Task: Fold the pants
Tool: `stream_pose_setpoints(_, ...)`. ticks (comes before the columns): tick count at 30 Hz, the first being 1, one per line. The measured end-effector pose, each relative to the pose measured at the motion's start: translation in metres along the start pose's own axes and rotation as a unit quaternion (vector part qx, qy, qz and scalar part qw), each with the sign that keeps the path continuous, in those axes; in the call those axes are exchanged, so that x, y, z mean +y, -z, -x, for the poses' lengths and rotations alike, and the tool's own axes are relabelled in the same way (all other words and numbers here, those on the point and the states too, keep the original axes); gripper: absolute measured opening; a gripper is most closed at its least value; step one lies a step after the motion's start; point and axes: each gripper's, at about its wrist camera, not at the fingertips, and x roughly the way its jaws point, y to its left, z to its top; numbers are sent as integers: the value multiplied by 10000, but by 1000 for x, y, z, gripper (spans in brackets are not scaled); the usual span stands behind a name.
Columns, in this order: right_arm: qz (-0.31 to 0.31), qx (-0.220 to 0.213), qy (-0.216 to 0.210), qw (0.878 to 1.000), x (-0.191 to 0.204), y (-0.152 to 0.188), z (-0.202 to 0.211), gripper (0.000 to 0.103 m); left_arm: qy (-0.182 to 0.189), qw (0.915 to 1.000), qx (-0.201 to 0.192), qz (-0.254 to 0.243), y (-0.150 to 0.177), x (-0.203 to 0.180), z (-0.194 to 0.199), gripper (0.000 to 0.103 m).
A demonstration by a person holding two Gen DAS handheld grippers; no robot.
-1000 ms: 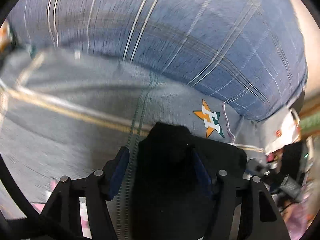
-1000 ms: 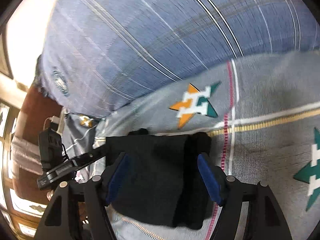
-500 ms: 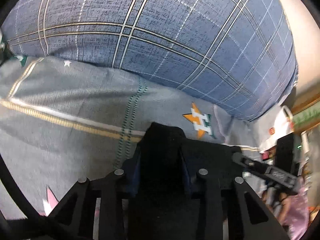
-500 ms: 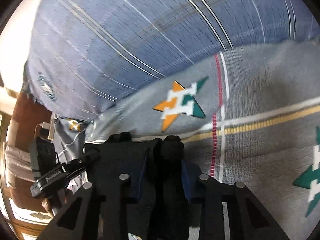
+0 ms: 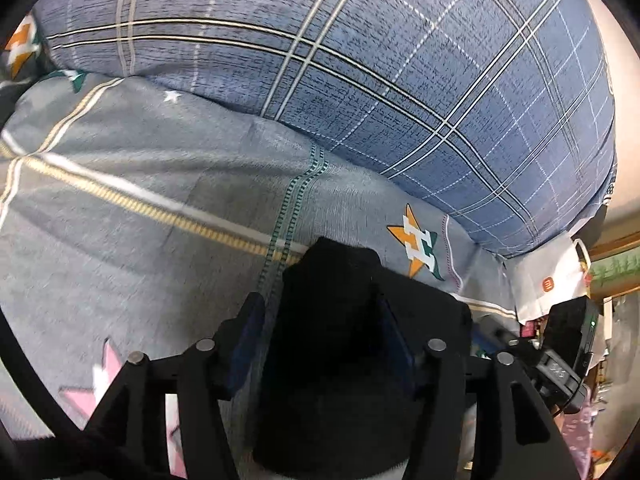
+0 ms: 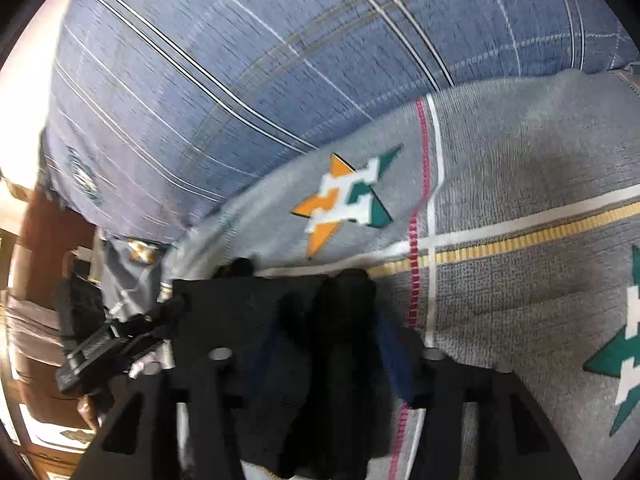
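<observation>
- The black pants [image 5: 332, 344] lie bunched on a grey sheet [image 5: 132, 248], and a thick fold of them fills the space between the left gripper [image 5: 320, 344]'s blue pads [image 5: 250, 340].
- The left gripper's jaws are clamped on that fold, with cloth rising past the fingertips.
- From the right wrist camera, the right gripper [image 6: 328, 344] is likewise closed on the pants [image 6: 336, 320]; its blue pads [image 6: 394, 360] press a dark ridge of cloth, though the view is blurred.
- More black cloth spreads toward the left of that view.
- Beyond the pants, an orange-and-green star print [image 6: 344, 200] marks the sheet [image 6: 520, 168].
- A blue plaid pillow [image 5: 400, 80] lies on the sheet beyond both grippers.
- A white bag [image 5: 548, 284] sits past the bed's edge.
</observation>
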Motion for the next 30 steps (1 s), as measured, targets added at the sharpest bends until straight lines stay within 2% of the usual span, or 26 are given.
stream_pose_setpoints(3,52,-223,-362,9991,3,4,27,70,43,9999,31,96,10,5,18,60)
stream_pose_setpoints(5,31,-204,-467,9987,3,11,37,73,-8,9999,120,64,19,5,20,60)
stream_pose_setpoints(8,-80,-98,-491,9987,-2,25,38,73,97,9998,148,3,35,5,21,60)
stream_pose_setpoints(11,-401,59,-375,9985,-12,39,32,73,-60,9993,354,-55,42,6,4,60)
stream_pose_setpoints(14,-486,286,-317,9979,-21,45,19,72,25,9989,409,210,41,13,-10,59)
stream_pose_setpoints(16,-270,255,-287,9989,-16,43,13,68,149,9988,381,269,39,14,-16,49)
stream_pose_setpoints(18,-88,283,-118,9995,-10,41,6,61,121,9993,299,214,38,11,-20,47)
stream_pose_setpoints(19,-33,285,-38,9996,-8,41,3,58,136,9993,272,219,37,11,-22,41)
stream_pose_setpoints(22,195,257,144,9994,0,42,1,44,-32,9999,52,-134,42,-8,-12,29)
stream_pose_setpoints(23,262,205,149,9993,4,43,5,36,-36,9997,-26,-221,44,-13,-7,28)
stream_pose_setpoints(26,616,-146,67,9980,22,54,33,34,175,9985,-354,-382,60,-29,21,27)
stream_pose_setpoints(30,764,-729,-186,9942,29,95,81,34,265,9955,-641,-648,111,-37,57,27)
